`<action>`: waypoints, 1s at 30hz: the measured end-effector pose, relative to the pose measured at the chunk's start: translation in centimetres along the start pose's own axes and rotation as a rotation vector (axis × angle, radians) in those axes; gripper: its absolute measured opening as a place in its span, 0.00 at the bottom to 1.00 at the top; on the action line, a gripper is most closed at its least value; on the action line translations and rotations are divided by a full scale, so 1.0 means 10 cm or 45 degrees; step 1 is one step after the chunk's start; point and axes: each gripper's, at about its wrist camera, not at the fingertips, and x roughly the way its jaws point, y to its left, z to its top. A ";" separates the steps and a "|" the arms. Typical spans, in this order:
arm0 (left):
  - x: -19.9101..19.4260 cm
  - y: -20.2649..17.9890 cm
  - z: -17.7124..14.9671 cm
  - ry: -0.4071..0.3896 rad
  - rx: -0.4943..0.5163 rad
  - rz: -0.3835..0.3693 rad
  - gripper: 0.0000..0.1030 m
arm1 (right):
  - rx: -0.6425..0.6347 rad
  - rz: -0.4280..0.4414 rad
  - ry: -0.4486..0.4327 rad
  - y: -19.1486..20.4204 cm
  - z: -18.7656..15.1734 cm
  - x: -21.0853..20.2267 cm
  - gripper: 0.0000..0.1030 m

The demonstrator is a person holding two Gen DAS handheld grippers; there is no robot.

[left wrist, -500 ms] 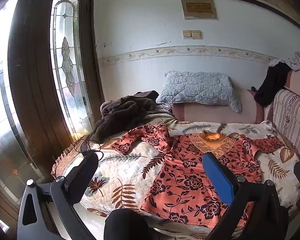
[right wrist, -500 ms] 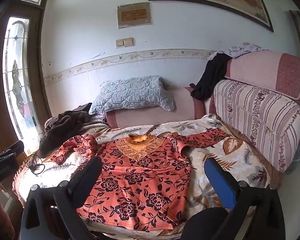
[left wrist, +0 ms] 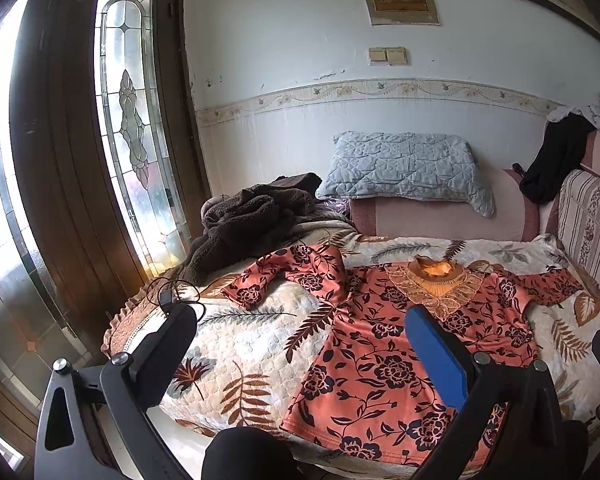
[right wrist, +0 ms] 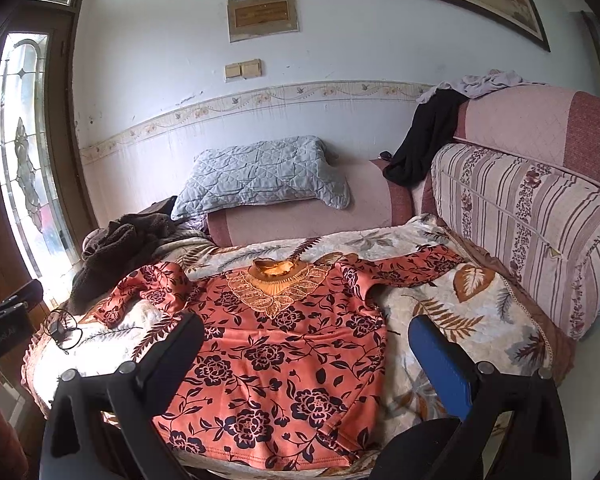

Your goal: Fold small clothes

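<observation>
An orange shirt with dark flowers (left wrist: 384,344) lies spread flat, front up, on the leaf-patterned sofa cover (left wrist: 240,344), collar toward the wall and both sleeves out. It also shows in the right wrist view (right wrist: 276,348). My left gripper (left wrist: 300,332) is open and empty, held above the shirt's left hem side. My right gripper (right wrist: 306,340) is open and empty, above the shirt's lower right part. The left gripper's body shows at the left edge of the right wrist view (right wrist: 4,328).
A brown fleece garment (left wrist: 252,220) is heaped at the back left. A grey quilted pillow (left wrist: 408,168) leans on the sofa arm. A black cable (left wrist: 172,292) lies at the left corner. A striped cushion (right wrist: 528,220) and black cloth (right wrist: 424,140) are on the right.
Both grippers have drifted only slightly; the shirt lies as before.
</observation>
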 end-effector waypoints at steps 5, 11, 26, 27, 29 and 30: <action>0.24 -0.11 0.08 0.027 0.012 0.024 1.00 | 0.019 -0.018 0.019 -0.05 0.11 0.26 1.00; 0.68 -0.22 0.20 0.049 -0.005 0.057 1.00 | 0.139 -0.045 0.041 -0.23 0.25 0.75 1.00; 2.29 -0.97 0.38 0.181 -0.027 0.060 1.00 | 0.405 -0.268 0.281 -1.20 0.35 2.90 1.00; 2.40 -1.05 0.38 0.193 -0.033 0.054 1.00 | 0.424 -0.285 0.316 -1.26 0.27 3.03 1.00; 2.62 -1.17 0.37 0.211 -0.020 0.049 1.00 | 0.462 -0.311 0.354 -1.41 0.21 3.31 1.00; 2.72 -1.22 0.36 0.218 -0.014 0.046 1.00 | 0.482 -0.322 0.362 -1.49 0.21 3.44 1.00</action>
